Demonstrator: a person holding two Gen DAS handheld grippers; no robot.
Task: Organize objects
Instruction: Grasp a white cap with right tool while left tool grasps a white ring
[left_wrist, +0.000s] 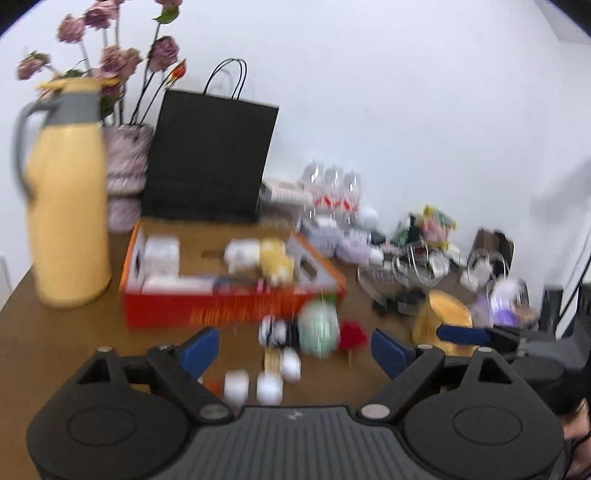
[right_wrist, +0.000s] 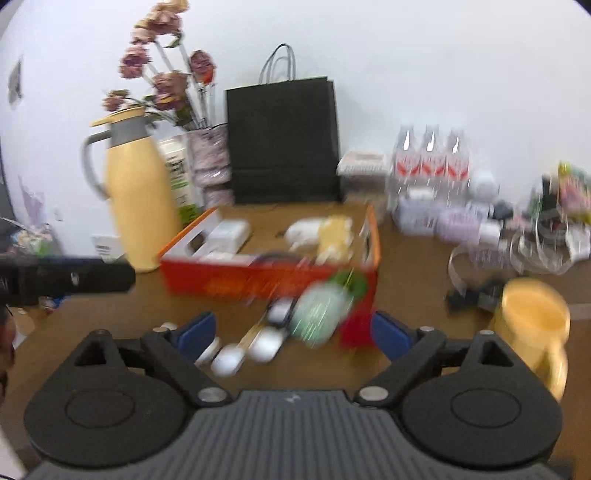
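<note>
No text could be read. The print on the red box, the carton behind the jug and the bottle labels was too blurred.

Everything smeared by blur, but the colours read clearly. The tabletop was a warm brown. Far left, the jug was pale yellow with a grey collar and handle; behind it, dusty mauve flowers over a speckled pink-and-white vase. The paper bag was plain black. The box showed red-orange sides with a white lining. Near it sat a mint-green object beside a red one. Right, the mug was yellow. The bottles were clear with red-and-white labels.
</note>
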